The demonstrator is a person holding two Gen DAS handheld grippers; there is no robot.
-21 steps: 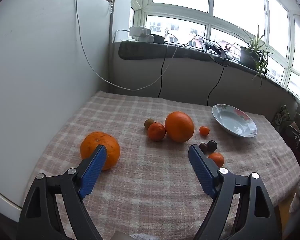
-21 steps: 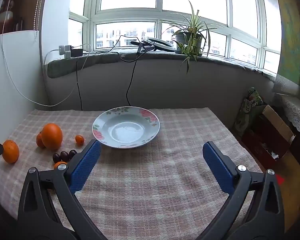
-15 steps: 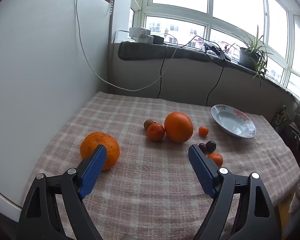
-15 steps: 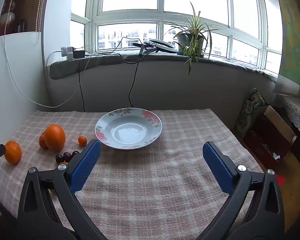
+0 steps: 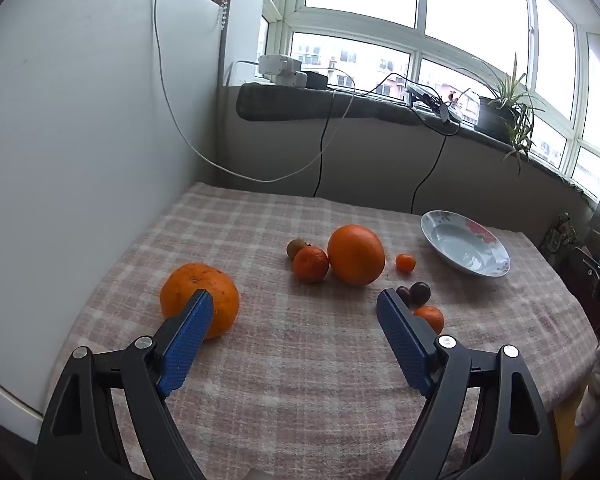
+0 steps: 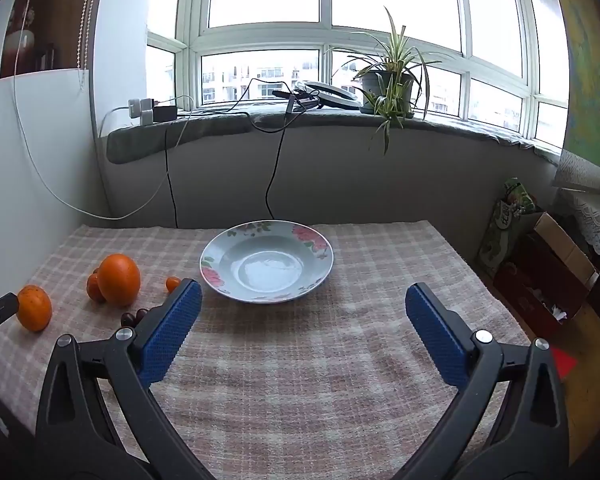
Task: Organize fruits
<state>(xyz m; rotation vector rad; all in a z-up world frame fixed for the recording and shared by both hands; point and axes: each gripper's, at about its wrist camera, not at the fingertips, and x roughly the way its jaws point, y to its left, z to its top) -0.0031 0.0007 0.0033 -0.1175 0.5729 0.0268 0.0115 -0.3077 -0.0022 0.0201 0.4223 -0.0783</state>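
Note:
Fruits lie on a checked tablecloth. A big orange stands mid-table, with a small tangerine and a brown fruit at its left. A bumpy orange lies near left, partly behind my left finger. A tiny orange fruit, dark plums and another small tangerine lie to the right. An empty flowered plate sits ahead of my right gripper. My left gripper is open and empty, above the cloth. The right gripper is open and empty too.
A white wall panel borders the table's left side. Cables hang from the windowsill behind. A potted plant stands on the sill. Boxes sit on the floor right of the table.
The right gripper's view has drawn back and risen a little, so the plate sits slightly farther. The left gripper has barely shifted. No fruit has moved.

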